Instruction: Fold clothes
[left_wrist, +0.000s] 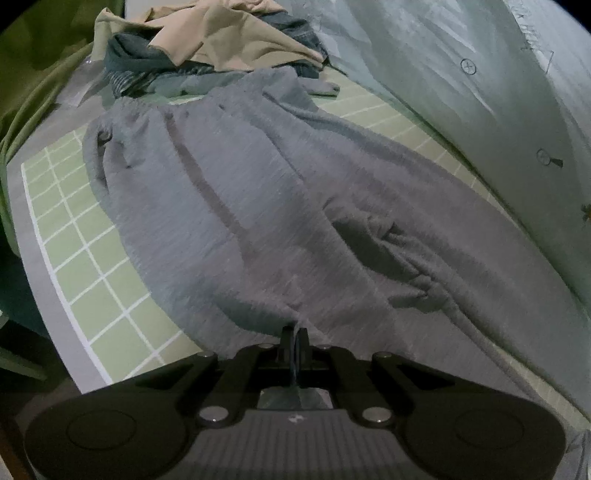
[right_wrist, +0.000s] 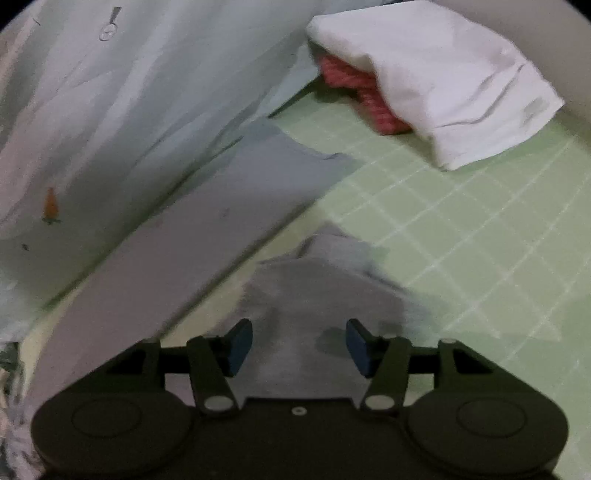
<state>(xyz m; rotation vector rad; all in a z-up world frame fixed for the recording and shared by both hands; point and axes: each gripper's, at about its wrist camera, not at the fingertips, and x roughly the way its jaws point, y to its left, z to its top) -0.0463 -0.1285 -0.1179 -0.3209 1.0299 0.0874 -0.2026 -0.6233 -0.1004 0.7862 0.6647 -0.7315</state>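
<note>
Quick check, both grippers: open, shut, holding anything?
Left gripper: shut on the edge of the grey garment.
Right gripper: open, holding nothing, fingers either side of grey fabric.

Left gripper has its jaws pinched together on the near edge of the grey garment. Garment lies spread lengthwise over the green grid mat, wrinkled and bunched on its right side (frame is blurred, fabric detail is soft). Far end: pile of clothes, a tan piece on top of darker ones. A pale printed sheet runs along the right edge of the mat.
</note>
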